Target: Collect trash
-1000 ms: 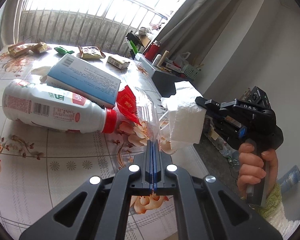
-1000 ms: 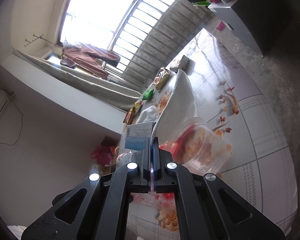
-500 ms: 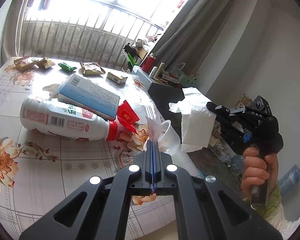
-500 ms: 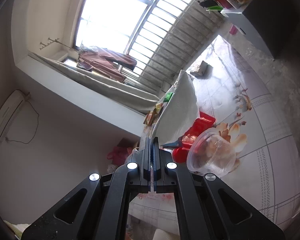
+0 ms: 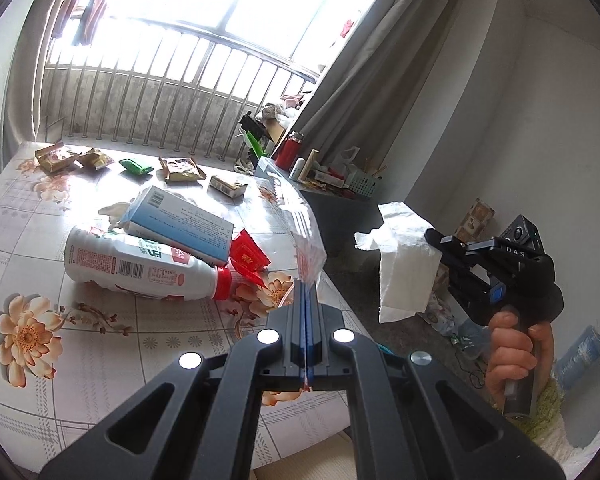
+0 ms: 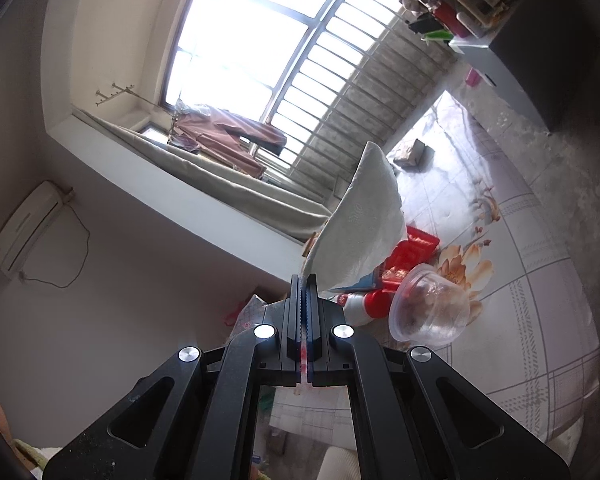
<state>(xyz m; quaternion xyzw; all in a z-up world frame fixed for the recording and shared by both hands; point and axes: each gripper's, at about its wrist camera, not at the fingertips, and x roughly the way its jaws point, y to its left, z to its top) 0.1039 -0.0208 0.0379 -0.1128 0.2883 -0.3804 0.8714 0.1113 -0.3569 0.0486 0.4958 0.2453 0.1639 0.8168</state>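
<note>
Left wrist view: left gripper is pinching a clear plastic wrapper, jaws clamped flat on its lower edge, wrapper standing up off the counter. Right gripper is showing at right, a hand gripping its handle, jaws closed on a white tissue hanging past the counter's right edge. On the counter, left of the wrapper: a white bottle lying on its side with its red cap pointing right, a blue-white box touching its far side, a red packet by the cap. Snack packets are sitting along the far edge. Right wrist view: same tissue is rising from the closed jaws; a clear cup is showing just right of the gripper.
</note>
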